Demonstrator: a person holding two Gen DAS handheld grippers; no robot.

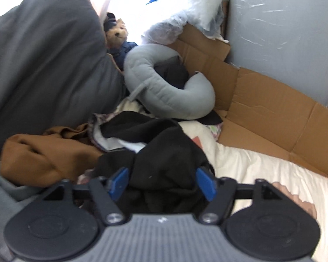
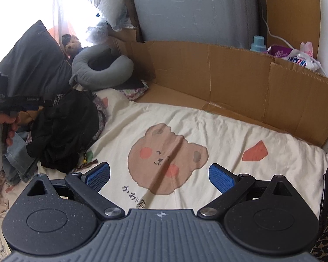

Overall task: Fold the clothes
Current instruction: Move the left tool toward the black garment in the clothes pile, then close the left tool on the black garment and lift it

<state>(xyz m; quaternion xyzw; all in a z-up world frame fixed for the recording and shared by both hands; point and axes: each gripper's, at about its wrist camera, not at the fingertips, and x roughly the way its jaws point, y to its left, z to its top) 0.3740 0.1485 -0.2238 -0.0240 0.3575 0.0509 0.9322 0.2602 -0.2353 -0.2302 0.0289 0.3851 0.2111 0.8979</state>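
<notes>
Clothes [image 2: 63, 131] lie heaped at the left side of a cream bedspread [image 2: 229, 135] printed with a bear face, a crumpled black garment [image 1: 164, 163] on top, a brown one [image 1: 43, 157] beside it and denim at the heap's edge. The black piece is bunched with no clear long axis. The left gripper [image 1: 161, 182] hangs over it, blue pads spread wide and not pressing the cloth. The right gripper [image 2: 159, 174] hovers over bare bedspread, jaws wide apart and empty. A grey neck pillow [image 1: 164, 83] rests behind the heap.
</notes>
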